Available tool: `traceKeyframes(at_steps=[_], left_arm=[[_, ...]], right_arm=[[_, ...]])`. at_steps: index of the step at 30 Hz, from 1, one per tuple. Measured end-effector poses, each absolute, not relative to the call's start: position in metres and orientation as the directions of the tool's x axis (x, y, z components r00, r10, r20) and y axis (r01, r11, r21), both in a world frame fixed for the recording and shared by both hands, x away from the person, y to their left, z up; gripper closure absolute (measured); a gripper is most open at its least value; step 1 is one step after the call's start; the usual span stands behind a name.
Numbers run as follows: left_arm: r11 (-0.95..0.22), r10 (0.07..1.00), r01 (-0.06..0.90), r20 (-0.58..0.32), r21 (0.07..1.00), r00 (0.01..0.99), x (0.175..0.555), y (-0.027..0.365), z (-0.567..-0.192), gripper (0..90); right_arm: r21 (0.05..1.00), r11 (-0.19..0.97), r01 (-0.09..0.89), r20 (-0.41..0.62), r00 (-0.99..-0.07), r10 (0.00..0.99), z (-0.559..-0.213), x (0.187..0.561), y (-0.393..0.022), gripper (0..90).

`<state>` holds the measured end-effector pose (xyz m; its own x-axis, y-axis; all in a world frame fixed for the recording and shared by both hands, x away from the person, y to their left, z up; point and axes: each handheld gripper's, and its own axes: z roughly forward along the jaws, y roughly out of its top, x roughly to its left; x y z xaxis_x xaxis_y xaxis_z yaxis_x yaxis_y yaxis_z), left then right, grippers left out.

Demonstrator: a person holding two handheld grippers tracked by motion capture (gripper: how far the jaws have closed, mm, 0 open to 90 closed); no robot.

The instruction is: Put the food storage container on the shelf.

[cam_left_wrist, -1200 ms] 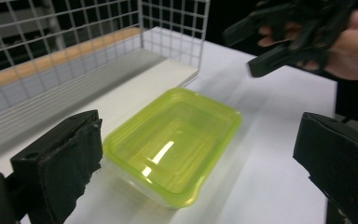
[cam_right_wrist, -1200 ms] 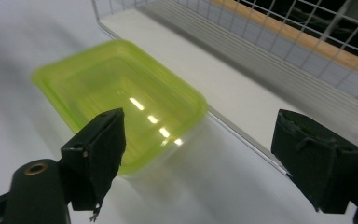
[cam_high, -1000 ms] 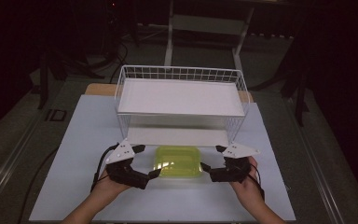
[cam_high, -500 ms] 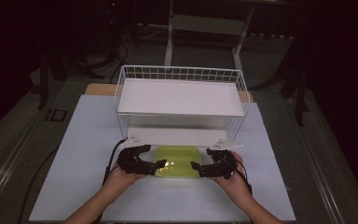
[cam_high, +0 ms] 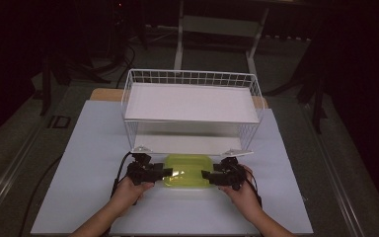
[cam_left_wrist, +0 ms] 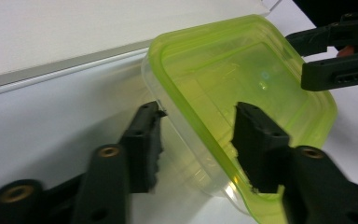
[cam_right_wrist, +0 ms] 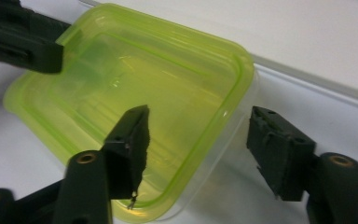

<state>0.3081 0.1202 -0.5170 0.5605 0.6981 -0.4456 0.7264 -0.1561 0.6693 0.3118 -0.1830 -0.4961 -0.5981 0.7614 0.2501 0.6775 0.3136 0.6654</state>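
Green-lidded and clear-walled, the container [cam_high: 188, 170] sits on the white counter [cam_high: 94, 148] just in front of the wire rack [cam_high: 190, 106]. Both claws have closed in from its sides since a second ago: left claw [cam_left_wrist: 196, 135] and right claw [cam_right_wrist: 200, 144] now straddle opposite rims, jaws spread, not yet pinching. A two-handed lift looks imminent.

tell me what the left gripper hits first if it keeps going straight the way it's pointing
The left gripper would meet the green-lidded container first: its open jaws already straddle the near rim. Beyond the container sits the right gripper.
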Motion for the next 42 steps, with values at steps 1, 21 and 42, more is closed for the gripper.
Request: traceKeyframes(at_steps=[1,21,42], left_arm=[[-0.157,0.699,0.728,-0.446,0.667,0.559,0.308,0.12,-0.517,56.5],[-0.174,0.719,0.702,-0.398,0.691,0.57,0.295,0.118,-0.512,65.1],[-0.172,0.73,0.725,-0.408,0.666,0.548,0.271,0.115,-0.503,75.7]], right_arm=[[0.66,0.307,0.686,0.254,-0.588,0.768,-0.496,0.312,-0.183,40.4],[0.585,0.199,0.786,0.398,-0.493,0.774,-0.494,0.311,-0.196,68.5],[0.584,0.177,0.792,0.393,-0.467,0.792,-0.485,0.29,-0.192,77.5]])
